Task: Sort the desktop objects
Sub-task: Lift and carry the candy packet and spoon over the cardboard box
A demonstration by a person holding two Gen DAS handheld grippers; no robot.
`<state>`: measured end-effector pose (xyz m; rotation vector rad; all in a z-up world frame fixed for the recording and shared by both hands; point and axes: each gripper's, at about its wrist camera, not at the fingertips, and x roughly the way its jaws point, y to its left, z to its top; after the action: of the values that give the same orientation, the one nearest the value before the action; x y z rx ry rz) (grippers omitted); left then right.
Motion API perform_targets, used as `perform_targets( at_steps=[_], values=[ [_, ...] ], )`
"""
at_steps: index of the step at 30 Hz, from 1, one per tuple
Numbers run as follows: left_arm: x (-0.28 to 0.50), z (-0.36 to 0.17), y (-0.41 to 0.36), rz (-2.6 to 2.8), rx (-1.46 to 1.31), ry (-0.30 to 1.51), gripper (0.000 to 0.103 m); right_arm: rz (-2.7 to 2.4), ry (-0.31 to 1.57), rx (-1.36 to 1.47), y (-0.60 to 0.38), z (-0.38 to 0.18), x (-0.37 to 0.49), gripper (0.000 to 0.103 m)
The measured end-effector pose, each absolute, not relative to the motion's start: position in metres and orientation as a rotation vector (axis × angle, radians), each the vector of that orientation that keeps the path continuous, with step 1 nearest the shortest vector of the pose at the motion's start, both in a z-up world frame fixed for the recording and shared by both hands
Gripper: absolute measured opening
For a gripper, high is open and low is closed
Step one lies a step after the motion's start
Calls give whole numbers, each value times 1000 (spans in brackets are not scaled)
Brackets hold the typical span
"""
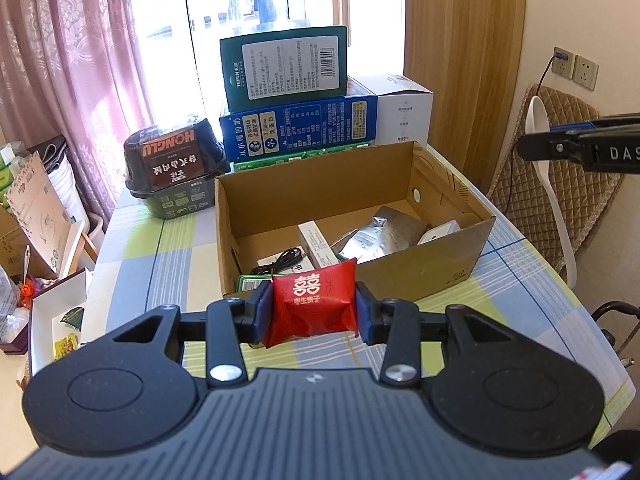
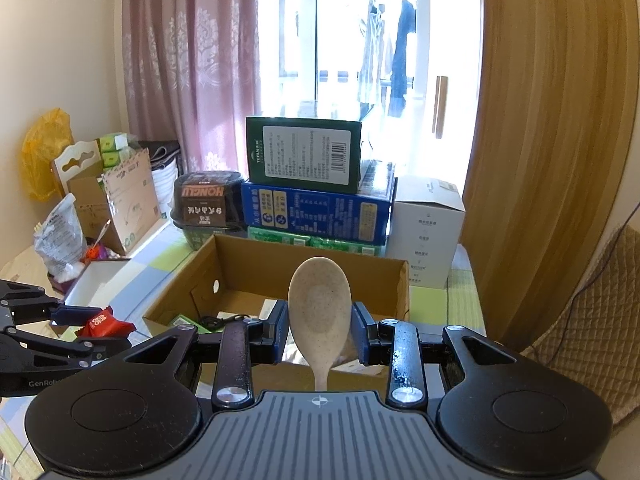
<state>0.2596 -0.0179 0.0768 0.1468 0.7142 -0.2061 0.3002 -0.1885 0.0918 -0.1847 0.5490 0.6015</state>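
Stacked at frame centre behind the open cardboard box (image 1: 352, 216): green box (image 1: 286, 66) on blue carton (image 1: 300, 126), white box (image 1: 404, 114) to their right, black food tub (image 1: 172, 162) to their left. Box contents are partly hidden by its near wall; a cable (image 1: 286, 261) and a foil pouch (image 1: 380, 236) show.

Left gripper (image 1: 314, 308): jaws closed narrowly onto the red packet (image 1: 314, 306), at lower centre before the box's near wall.

Right gripper (image 2: 320, 332): jaws pinch the pale spoon (image 2: 320, 312), bowl upward, above the box; its handle end is cut off.
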Motion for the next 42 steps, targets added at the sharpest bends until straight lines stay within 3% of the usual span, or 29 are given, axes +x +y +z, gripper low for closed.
perform_targets(
  at_steps=[42],
  values=[
    [385, 73, -26, -287, 98, 847, 36, 628, 742, -364, -143, 65, 421, 30]
  ],
)
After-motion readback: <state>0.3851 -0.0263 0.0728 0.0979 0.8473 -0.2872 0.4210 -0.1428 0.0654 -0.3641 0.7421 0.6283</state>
